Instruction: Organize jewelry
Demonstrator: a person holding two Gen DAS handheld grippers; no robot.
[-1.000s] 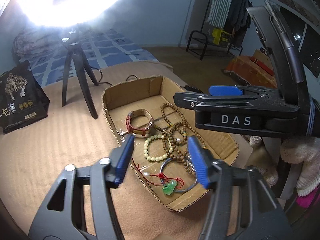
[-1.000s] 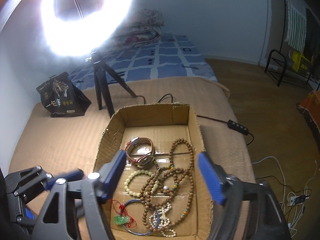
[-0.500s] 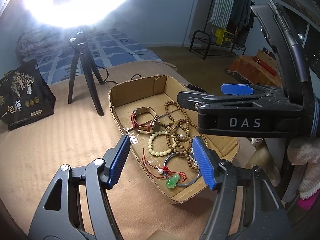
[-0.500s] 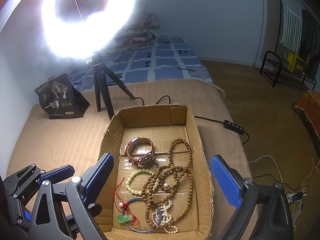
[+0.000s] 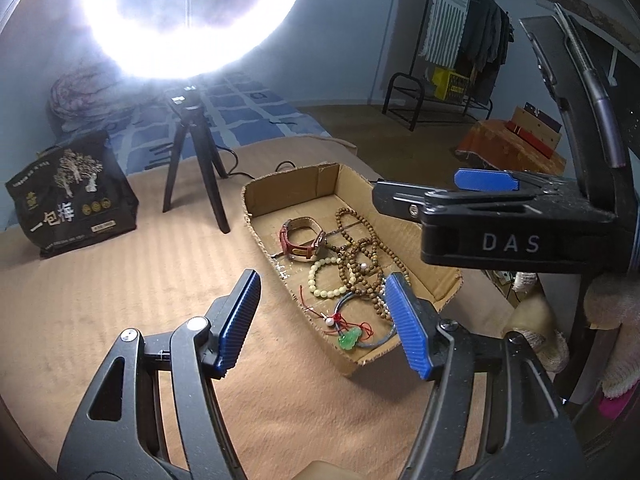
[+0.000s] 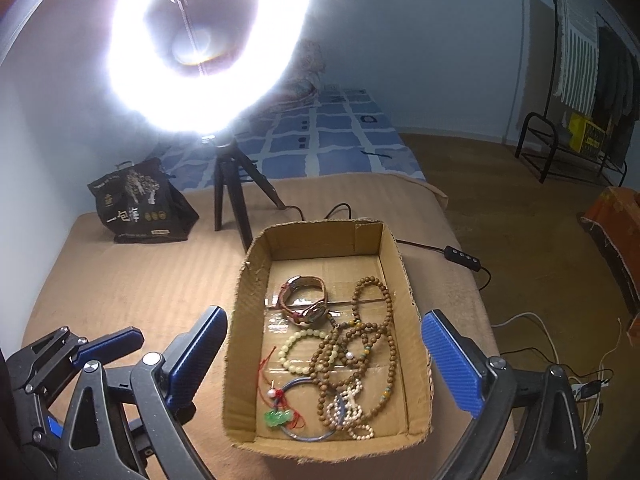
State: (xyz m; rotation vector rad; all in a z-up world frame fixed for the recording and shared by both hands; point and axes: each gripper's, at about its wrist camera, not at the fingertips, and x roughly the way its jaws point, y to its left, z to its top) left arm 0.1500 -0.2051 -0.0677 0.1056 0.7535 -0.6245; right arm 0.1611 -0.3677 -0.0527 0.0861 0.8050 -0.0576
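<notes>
The cardboard box (image 6: 240,312) lies ahead of and below both claws, long axis running away from them; jewelry (image 6: 340,356) crowds its near end; the right claw (image 6: 320,360), jaws just spread wide and empty, straddles the box; the left claw (image 5: 320,320) hangs half-open, empty, beside it; "DAS" marks the right claw.

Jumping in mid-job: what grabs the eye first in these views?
A glaring ring light on a tripod dominates the far end of the tan bed. Nearer, a cardboard box holds tangled jewelry: brown bead strands, a watch, a green pendant. Both grippers, left and right, stand open and empty.
</notes>
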